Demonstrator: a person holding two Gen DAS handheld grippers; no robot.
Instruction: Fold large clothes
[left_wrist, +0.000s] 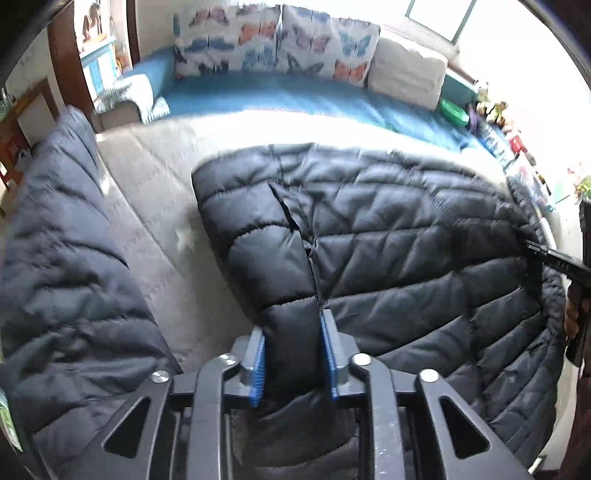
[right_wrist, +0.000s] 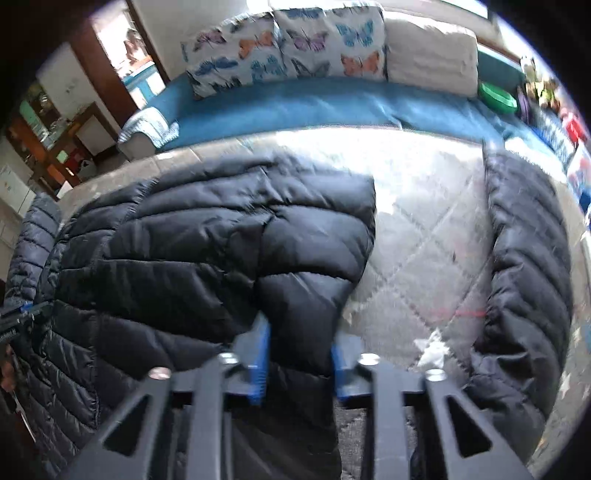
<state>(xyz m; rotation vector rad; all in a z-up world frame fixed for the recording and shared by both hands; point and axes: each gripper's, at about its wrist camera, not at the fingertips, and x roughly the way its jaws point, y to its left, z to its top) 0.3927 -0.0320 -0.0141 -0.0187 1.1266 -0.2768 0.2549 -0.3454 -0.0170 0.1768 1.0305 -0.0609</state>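
Left claw (left_wrist: 291, 354) and right claw (right_wrist: 299, 365) each clamp padded fabric.

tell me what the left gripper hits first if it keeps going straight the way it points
The left gripper is already shut on the black puffer jacket, so more of that jacket lies straight ahead, then probably the grey quilt.

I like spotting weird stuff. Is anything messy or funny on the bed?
A small white crumpled scrap lies loose on the grey quilt, between the black puffer jacket and its spread sleeve. Otherwise nothing looks damaged or spilled.
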